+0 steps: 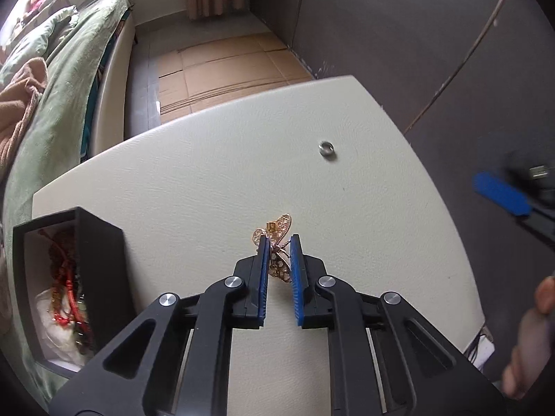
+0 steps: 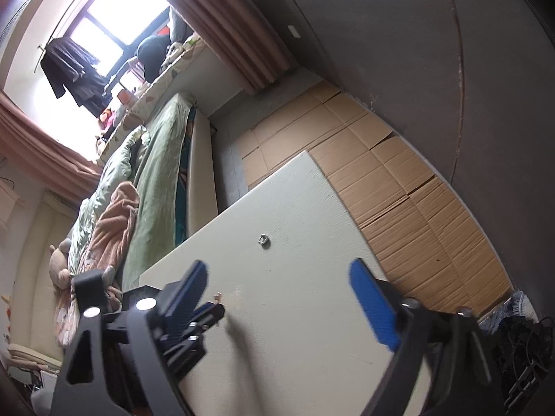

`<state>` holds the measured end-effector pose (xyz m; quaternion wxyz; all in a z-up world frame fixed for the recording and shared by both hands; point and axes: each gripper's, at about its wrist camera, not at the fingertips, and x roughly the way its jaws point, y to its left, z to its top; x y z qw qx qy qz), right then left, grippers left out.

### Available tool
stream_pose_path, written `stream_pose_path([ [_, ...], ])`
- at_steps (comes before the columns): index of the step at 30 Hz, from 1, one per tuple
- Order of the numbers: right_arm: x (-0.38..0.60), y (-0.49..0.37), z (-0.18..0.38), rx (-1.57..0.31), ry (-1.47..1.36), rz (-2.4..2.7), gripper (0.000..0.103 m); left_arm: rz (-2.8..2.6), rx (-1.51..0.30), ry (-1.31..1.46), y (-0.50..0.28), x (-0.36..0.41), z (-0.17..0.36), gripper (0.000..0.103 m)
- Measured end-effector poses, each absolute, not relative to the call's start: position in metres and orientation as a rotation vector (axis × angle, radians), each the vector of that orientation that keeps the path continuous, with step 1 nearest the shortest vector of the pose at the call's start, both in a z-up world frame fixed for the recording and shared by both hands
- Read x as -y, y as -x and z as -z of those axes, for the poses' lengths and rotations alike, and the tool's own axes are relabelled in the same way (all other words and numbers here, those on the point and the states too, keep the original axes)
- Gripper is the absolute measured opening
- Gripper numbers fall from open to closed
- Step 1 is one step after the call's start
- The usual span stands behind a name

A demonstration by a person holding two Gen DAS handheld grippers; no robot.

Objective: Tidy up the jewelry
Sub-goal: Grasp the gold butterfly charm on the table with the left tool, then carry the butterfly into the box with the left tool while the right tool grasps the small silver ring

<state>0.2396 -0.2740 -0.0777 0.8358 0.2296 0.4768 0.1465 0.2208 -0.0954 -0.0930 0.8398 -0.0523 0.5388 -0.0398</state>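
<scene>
A gold butterfly brooch [image 1: 277, 239] stands between the blue pads of my left gripper [image 1: 279, 241], which is shut on it just above the white table [image 1: 208, 180]. A black jewelry box [image 1: 100, 263] at the left holds red cords and beads [image 1: 66, 287]. A silver ring [image 1: 326, 148] lies on the table farther right; it also shows in the right wrist view [image 2: 264, 240]. My right gripper [image 2: 281, 274] is open and empty, held above the table. Its blue pad [image 1: 499, 196] shows at the right edge of the left wrist view.
A bed with a green quilt [image 1: 62, 104] runs along the table's left side. Flattened cardboard [image 2: 399, 187] covers the floor beyond the table. A dark wall [image 1: 416, 34] stands at the right. Black cables [image 2: 520, 346] lie by the table's right corner.
</scene>
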Motion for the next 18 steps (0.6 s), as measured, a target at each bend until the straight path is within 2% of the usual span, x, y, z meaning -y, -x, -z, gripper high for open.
stream_pose_path([
  [3,0.260,-0.248,0.086,-1.032,-0.481,-0.322,0.056,0.097,-1.113,0.159,-0.215,0.078,0.085,0.013],
  [5,0.250,-0.254,0.090,-1.043,-0.466,-0.323,0.052,0.107,-1.093,0.184,-0.212,0.067,0.079,0.013],
  [7,0.238,-0.261,0.096,-1.059,-0.443,-0.317,0.052,0.114,-1.071,0.205,-0.207,0.056,0.072,0.013],
  [10,0.226,-0.268,0.104,-1.080,-0.404,-0.310,0.045,0.128,-1.029,0.253,-0.200,0.037,0.062,0.013],
  [14,0.204,-0.281,0.111,-1.093,-0.315,-0.289,0.043,0.130,-1.002,0.312,-0.196,0.010,0.055,0.013],
  [18,0.188,-0.292,0.118,-1.104,-0.233,-0.270,0.036,0.114,-0.975,0.353,-0.192,-0.014,0.044,0.013],
])
